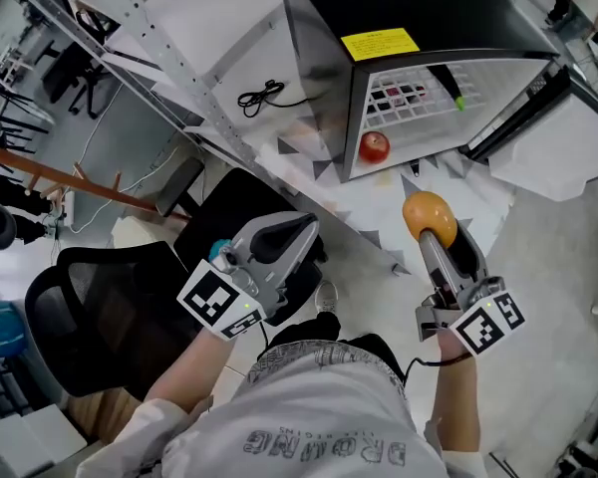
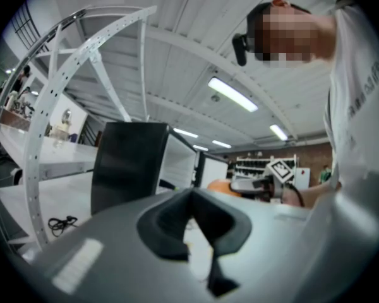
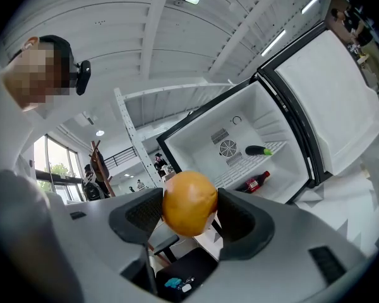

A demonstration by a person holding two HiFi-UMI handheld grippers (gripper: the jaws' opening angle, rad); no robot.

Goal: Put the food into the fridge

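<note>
A round orange fruit [image 1: 427, 213] [image 3: 189, 201] is clamped between the dark pads of my right gripper [image 1: 437, 237] [image 3: 188, 225], which is shut on it in the air in front of the fridge. The black fridge [image 1: 419, 8] stands open, its white inside [image 3: 240, 128] facing me. On its wire shelf lies a dark eggplant [image 3: 259, 150] with a green tip, and a red bottle [image 3: 256, 183] lies on the floor below the shelf; in the head view a red item [image 1: 375, 146] shows there. My left gripper [image 1: 301, 231] [image 2: 192, 201] is shut and empty, lower left of the fridge.
The fridge door [image 3: 341, 100] swings out to the right. A black office chair [image 1: 100, 312] stands at lower left and a black seat [image 1: 234, 202] lies under my left gripper. A white perforated metal frame [image 1: 149, 33] and a black cable [image 1: 264, 96] are left of the fridge.
</note>
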